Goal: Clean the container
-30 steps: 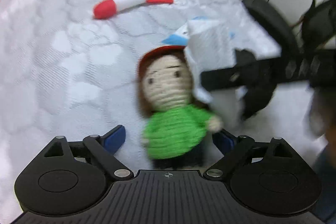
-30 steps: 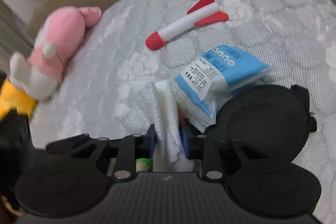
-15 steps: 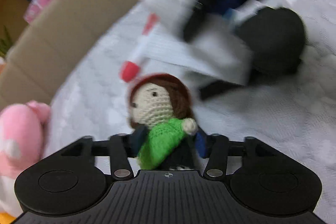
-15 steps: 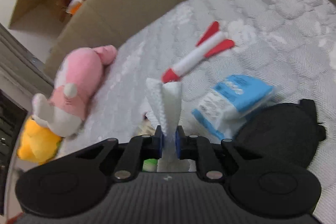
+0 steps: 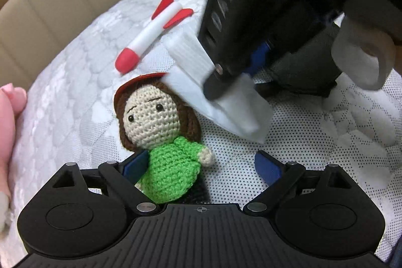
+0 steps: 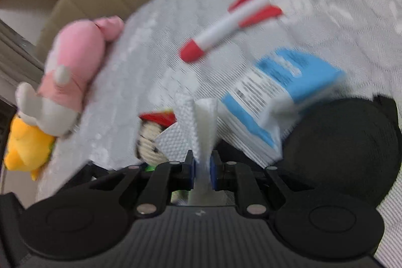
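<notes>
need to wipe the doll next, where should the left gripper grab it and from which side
Grip the doll across its green torso, coming in from the feet end along the bed. It lies face up with the torso already between the open left gripper; the body is narrower than the round head.

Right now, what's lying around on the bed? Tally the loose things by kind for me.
Soft toys: 3 (crochet doll, pink plush, yellow plush)
Toy rockets: 1 (red and white rocket)
Wipe packs: 1 (blue pack)
Wipes: 1 (white wipe, in the right gripper)
Black round pouches: 1 (black pouch)
Total: 7
</notes>
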Available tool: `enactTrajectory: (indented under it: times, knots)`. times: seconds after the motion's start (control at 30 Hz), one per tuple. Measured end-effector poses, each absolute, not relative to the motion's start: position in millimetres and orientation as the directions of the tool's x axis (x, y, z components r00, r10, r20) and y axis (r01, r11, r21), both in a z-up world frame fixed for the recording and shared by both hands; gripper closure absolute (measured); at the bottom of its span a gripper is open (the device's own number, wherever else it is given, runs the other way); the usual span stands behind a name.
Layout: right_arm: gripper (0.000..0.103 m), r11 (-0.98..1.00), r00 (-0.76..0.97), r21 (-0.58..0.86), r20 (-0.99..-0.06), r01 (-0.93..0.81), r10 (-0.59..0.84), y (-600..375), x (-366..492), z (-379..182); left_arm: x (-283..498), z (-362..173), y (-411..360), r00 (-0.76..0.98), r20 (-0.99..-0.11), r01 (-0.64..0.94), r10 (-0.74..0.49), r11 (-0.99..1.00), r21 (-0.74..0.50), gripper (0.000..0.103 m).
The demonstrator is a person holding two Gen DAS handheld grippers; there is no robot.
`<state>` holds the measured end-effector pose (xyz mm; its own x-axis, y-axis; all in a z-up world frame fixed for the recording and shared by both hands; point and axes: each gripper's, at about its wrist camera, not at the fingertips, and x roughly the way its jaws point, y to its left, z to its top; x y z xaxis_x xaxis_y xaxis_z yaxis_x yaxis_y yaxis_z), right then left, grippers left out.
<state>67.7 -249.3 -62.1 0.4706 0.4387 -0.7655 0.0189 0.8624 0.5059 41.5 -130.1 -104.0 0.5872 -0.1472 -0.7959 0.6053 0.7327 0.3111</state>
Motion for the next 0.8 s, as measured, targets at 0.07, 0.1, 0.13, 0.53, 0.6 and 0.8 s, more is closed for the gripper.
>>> enactTrajectory:
  times: [0.07, 0.1, 0.13, 0.53, 0.6, 0.8]
  knots:
    - [0.087, 0.872, 0.449, 0.489, -0.781, 0.008, 0.434, -246, 68, -65, 40, -104, -130, 0.587, -0.796, 0.609, -0.147, 0.729, 0.314, 0.007]
    - [0.087, 0.870, 0.440, 0.493, -0.781, -0.001, 0.443, -244, 68, -65, 41, -104, -129, 0.584, -0.798, 0.609, -0.148, 0.730, 0.311, 0.007]
    - [0.087, 0.859, 0.436, 0.511, -0.770, -0.014, 0.465, -242, 67, -65, 41, -104, -129, 0.582, -0.800, 0.608, -0.148, 0.731, 0.308, 0.006]
    - [0.088, 0.816, 0.341, 0.575, -0.757, -0.058, 0.557, -228, 62, -72, 43, -95, -113, 0.528, -0.832, 0.610, -0.171, 0.758, 0.231, 0.003]
    - [0.089, 0.840, 0.377, 0.543, -0.776, -0.010, 0.506, -237, 65, -72, 44, -88, -106, 0.527, -0.827, 0.593, -0.194, 0.781, 0.194, 0.003]
    - [0.090, 0.763, 0.561, 0.647, -0.639, 0.021, 0.526, -285, 64, -30, 34, -48, -102, 0.647, -0.689, 0.596, -0.327, 0.781, 0.189, 0.003]
